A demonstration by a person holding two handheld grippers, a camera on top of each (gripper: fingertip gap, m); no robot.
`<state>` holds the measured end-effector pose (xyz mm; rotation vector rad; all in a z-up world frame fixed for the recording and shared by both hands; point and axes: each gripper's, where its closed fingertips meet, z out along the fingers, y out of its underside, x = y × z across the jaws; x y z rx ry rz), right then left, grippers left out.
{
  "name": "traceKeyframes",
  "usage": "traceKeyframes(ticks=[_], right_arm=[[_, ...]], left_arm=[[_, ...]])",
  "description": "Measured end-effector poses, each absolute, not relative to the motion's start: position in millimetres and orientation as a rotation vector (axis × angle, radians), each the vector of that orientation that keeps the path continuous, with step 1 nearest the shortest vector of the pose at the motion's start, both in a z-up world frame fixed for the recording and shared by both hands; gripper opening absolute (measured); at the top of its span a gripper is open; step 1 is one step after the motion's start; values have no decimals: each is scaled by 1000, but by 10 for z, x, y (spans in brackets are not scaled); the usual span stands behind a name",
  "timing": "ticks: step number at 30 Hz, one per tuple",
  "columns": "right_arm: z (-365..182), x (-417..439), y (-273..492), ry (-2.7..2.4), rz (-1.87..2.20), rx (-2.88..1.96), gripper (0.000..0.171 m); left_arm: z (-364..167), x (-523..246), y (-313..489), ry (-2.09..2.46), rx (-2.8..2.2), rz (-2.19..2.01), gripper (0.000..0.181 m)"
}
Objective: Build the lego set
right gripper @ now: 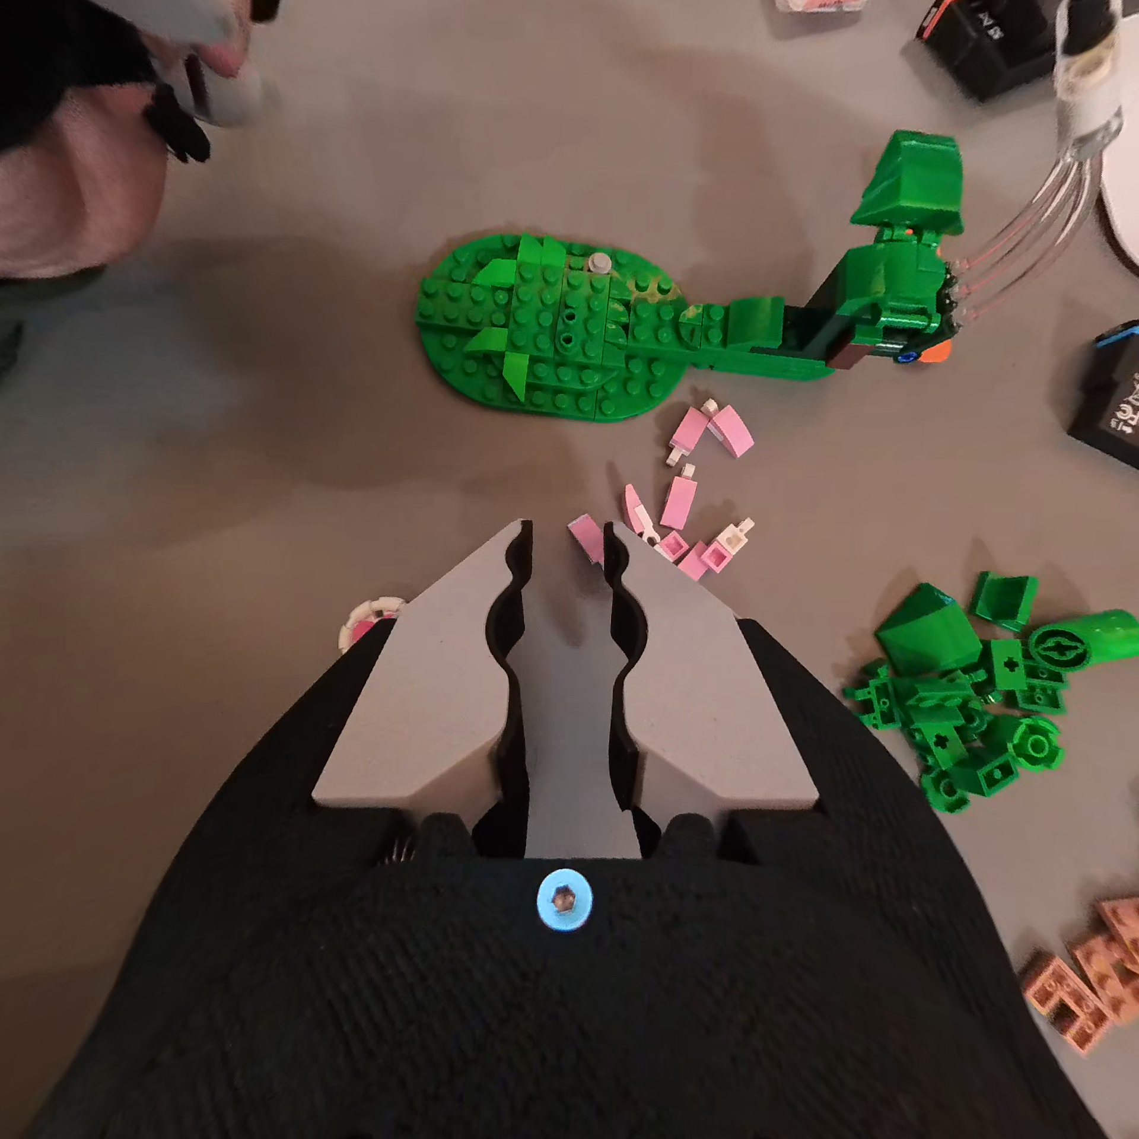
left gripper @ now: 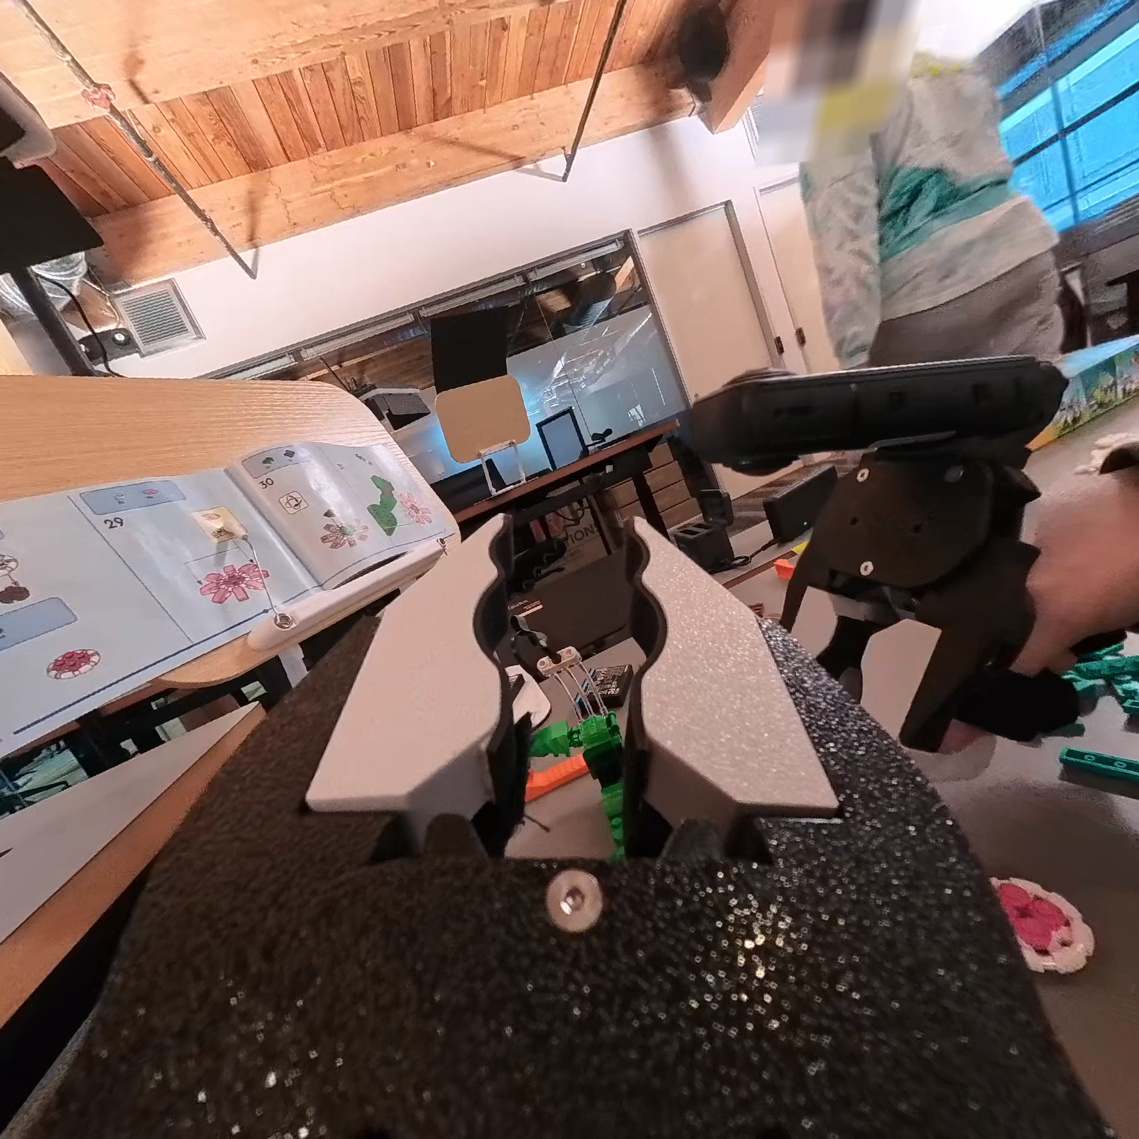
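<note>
A green lego leaf plate [right gripper: 542, 326] lies flat on the grey table [right gripper: 277, 493], joined to a green stem [right gripper: 863, 289] with clear stalks [right gripper: 1017, 216]. Loose pink pieces [right gripper: 678, 499] lie in front of it. My right gripper [right gripper: 567, 530] is open just above the table, and one pink piece [right gripper: 585, 539] lies by its right fingertip. My left gripper [left gripper: 567, 530] is open and empty, low over the table. The green stem [left gripper: 598, 746] shows through its gap, farther off. The right gripper [left gripper: 853, 684] also shows in the left wrist view, held by a hand.
A pile of green pieces [right gripper: 961, 696] and brown bricks [right gripper: 1085, 980] lie at right. A pink-and-white round piece [right gripper: 363, 622] sits left of my right gripper. The open instruction booklet [left gripper: 216, 555] rests on a wooden stand. Black boxes [right gripper: 1109, 394] and a standing person [left gripper: 924, 246] are nearby. Across from one pair of fingers to the other is roughly 15 centimetres. Between my right fingertips and the green lego leaf plate [right gripper: 542, 326] there is roughly 7 centimetres. The green stem [right gripper: 863, 289] is about 9 centimetres from my right fingertips and 15 centimetres from my left. Seen from the left wrist view [left gripper: 605, 737] as well.
</note>
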<state>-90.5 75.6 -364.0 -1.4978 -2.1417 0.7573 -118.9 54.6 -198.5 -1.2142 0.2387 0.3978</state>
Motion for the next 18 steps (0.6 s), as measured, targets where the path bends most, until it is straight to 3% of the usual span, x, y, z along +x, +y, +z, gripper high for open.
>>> traceKeyframes(ticks=[18], right_arm=[[-3619,-788,799,-2123,812,-1531,24]], left_arm=[[-1989,-1184,554,242,-1222,393,32]])
